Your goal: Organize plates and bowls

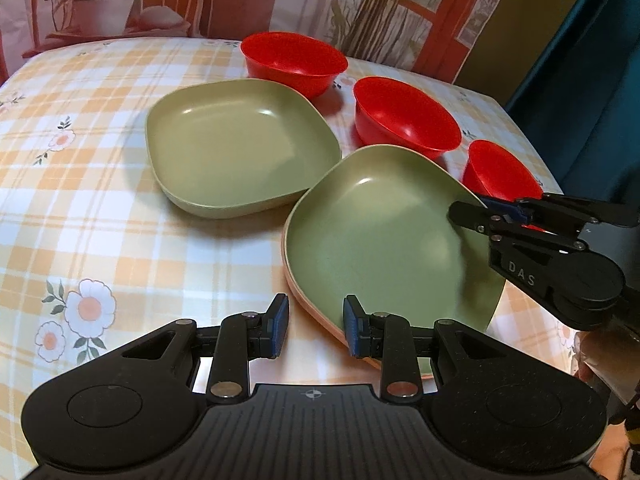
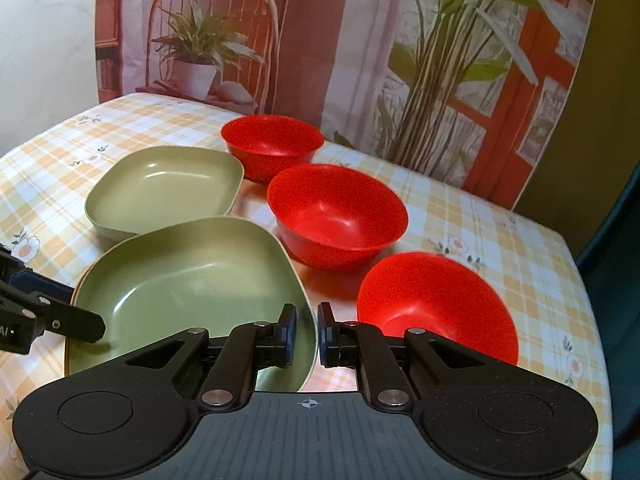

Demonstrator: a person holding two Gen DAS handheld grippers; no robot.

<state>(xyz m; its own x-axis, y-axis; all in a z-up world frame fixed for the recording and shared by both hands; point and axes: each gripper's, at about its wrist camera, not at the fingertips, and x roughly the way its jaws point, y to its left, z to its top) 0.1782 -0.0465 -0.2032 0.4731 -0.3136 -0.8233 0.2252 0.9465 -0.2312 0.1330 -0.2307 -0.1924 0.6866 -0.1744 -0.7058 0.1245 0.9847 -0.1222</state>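
Two green square plates lie on the checked tablecloth: a far plate (image 1: 240, 152) (image 2: 164, 192) and a near plate (image 1: 376, 240) (image 2: 192, 288) that is tilted, one edge raised. Three red bowls stand in a diagonal row: far (image 1: 294, 60) (image 2: 272, 144), middle (image 1: 406, 118) (image 2: 336, 216), near (image 1: 500, 172) (image 2: 436, 304). My right gripper (image 2: 307, 334) (image 1: 480, 210) is shut on the near plate's right rim. My left gripper (image 1: 316, 330) is open, its right finger at the plate's near-left rim; its fingers (image 2: 60, 316) show at the plate's left edge in the right wrist view.
The table (image 1: 80, 200) wears a yellow checked cloth with flowers. A printed backdrop of plants and a chair (image 2: 280, 40) hangs behind it. The table's right edge (image 2: 592, 320) drops off beside a dark blue object.
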